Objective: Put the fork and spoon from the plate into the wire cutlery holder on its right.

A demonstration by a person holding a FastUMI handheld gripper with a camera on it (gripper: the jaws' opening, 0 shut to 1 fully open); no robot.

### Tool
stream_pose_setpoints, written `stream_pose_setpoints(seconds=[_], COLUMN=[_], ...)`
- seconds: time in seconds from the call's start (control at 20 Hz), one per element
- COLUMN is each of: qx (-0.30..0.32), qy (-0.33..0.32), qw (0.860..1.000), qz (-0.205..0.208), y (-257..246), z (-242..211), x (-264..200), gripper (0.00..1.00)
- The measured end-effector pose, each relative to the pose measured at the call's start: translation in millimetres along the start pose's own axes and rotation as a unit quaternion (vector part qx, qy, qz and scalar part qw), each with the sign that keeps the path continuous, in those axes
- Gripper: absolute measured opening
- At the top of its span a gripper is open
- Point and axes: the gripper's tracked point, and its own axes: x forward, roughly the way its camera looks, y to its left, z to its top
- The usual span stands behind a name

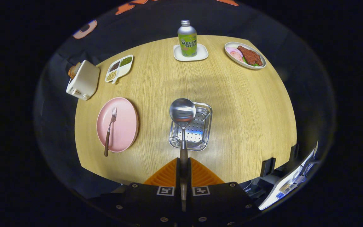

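The hand-held gripper [183, 164] has both fingers closed on the dark handle of a shiny metal spoon [182, 111], whose bowl is above a perforated steel cutlery holder [200, 129] on the round wooden table [238, 104]. To the left of the holder, a metal fork with a brown handle [109, 130] lies on a pink round plate [126, 126].

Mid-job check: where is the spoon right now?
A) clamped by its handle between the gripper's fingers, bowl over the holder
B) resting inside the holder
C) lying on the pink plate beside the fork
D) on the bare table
A: the gripper is shut on the spoon, whose bowl hangs over the metal cutlery holder.
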Motion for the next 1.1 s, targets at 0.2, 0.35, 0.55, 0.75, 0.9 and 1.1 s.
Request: stream_pose_setpoints(seconds=[0.2,0.35,0.55,0.75,0.9,1.1], qx=[0.011,0.01,0.005,0.004,0.015,0.019], qy=[0.028,0.023,0.005,-0.023,-0.074,-0.204], qw=[1.0,1.0,0.999,0.998,0.996,0.978], qz=[-0.008,-0.017,-0.036,-0.054,-0.055,-0.034], y=[-13,-19,-25,-26,-22,-2], z=[-1,11,25,40,60,103], x=[8,13,17,23,18,-8], gripper=[0.08,0.08,0.08,0.12,0.13,0.17])
